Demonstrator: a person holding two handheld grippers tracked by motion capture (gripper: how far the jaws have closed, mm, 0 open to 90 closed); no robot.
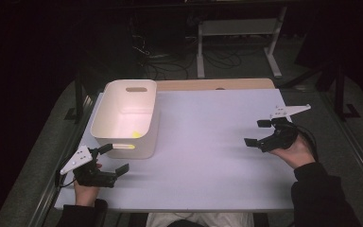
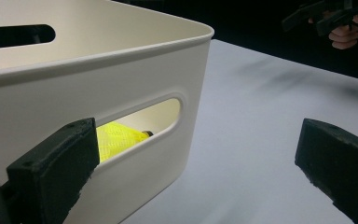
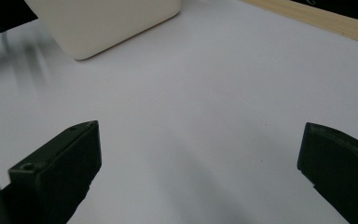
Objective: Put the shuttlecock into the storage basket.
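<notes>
Left hand-held gripper (image 1: 115, 159) wide, empty, beside white bin (image 1: 105, 128) near desk (image 1: 208, 156) left edge; right hand-held gripper (image 1: 258, 132) wide, empty. Next: probably grip bin's handle slot (image 2: 142, 128), yellow item (image 2: 116, 139) inside.

Your high view is dim all around: the floor and the room beyond the counter (image 1: 208, 156) sink into near black, while the white top itself is lit evenly from above and reads pale grey-lilac. The white bin (image 1: 125, 118) catches the most light, its inner walls glowing warm, close to washed out. Soft, short shadows lie under your left gripper (image 1: 111, 161) and right gripper (image 1: 257, 133). In your left gripper view the near jaws are soft and out of focus, the yellow mesh (image 2: 116, 140) inside the bin glares bright, and faint smeared shadows streak the counter. Your right gripper view is flat, slightly grainy, with blurred streaks at upper left.
</notes>
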